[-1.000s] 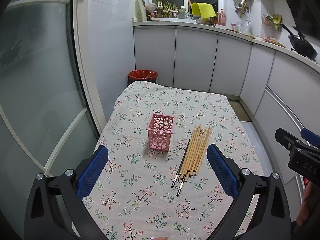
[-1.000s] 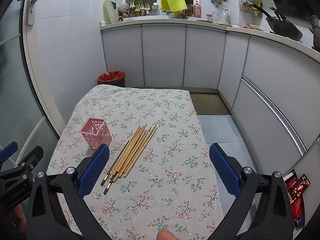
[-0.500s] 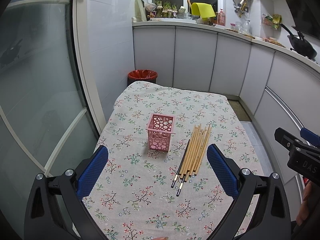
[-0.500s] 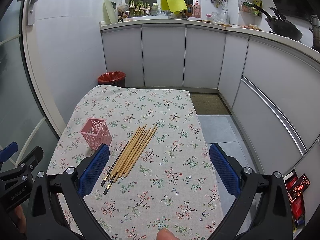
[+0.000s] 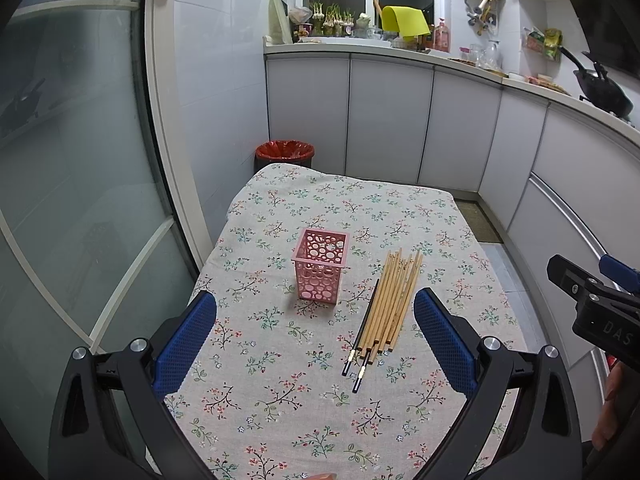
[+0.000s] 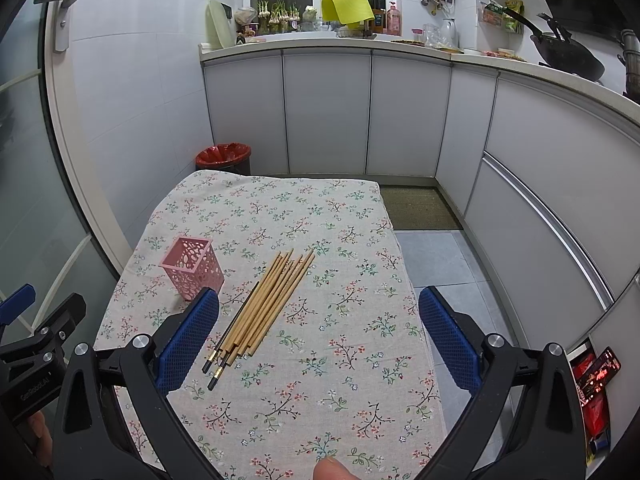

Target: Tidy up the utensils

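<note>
left wrist: left gripper (image 5: 315, 322) with jaws wide and empty above the table (image 5: 280, 396), pink holder (image 5: 320, 271) upright mid-table, chopsticks (image 5: 390, 306) bundled flat just right of it. right wrist: right gripper (image 6: 319, 323) likewise wide, holding nothing, chopsticks (image 6: 266, 306) beside its left finger (image 6: 188, 336).

Pink holder (image 5: 320, 266), tan chopsticks (image 5: 394, 300), floral tablecloth (image 5: 280, 360), blue-padded claws, red bin (image 5: 285, 151).
</note>
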`<state>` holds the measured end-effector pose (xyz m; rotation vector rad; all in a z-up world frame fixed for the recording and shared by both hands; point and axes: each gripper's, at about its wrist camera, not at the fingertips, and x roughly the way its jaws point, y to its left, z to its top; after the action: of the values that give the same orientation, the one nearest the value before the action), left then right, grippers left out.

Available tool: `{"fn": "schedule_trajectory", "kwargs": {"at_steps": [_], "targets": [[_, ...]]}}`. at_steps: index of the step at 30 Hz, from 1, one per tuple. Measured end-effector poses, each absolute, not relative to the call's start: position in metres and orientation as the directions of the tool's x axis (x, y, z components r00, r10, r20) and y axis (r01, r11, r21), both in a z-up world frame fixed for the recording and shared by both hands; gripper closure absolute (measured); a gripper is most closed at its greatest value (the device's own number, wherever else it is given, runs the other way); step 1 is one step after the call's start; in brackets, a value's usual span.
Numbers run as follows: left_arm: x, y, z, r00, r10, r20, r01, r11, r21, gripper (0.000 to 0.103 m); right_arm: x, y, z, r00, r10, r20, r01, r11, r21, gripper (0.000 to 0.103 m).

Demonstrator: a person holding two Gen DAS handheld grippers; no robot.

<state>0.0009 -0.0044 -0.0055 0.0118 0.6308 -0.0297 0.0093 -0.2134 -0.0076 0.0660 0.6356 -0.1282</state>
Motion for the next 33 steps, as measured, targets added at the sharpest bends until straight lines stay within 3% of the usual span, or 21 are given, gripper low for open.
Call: {"fn": "schedule_trajectory", "kwargs": {"at_steps": [33], "targets": [[0.017,-0.006,-0.004,0.818,-0.003,-0.576,0.026,0.999,0.033,0.007,0.021,-0.217,-0.006,0.785,-0.096,-0.612,0.149,0.988,0.035,0.007]]}}
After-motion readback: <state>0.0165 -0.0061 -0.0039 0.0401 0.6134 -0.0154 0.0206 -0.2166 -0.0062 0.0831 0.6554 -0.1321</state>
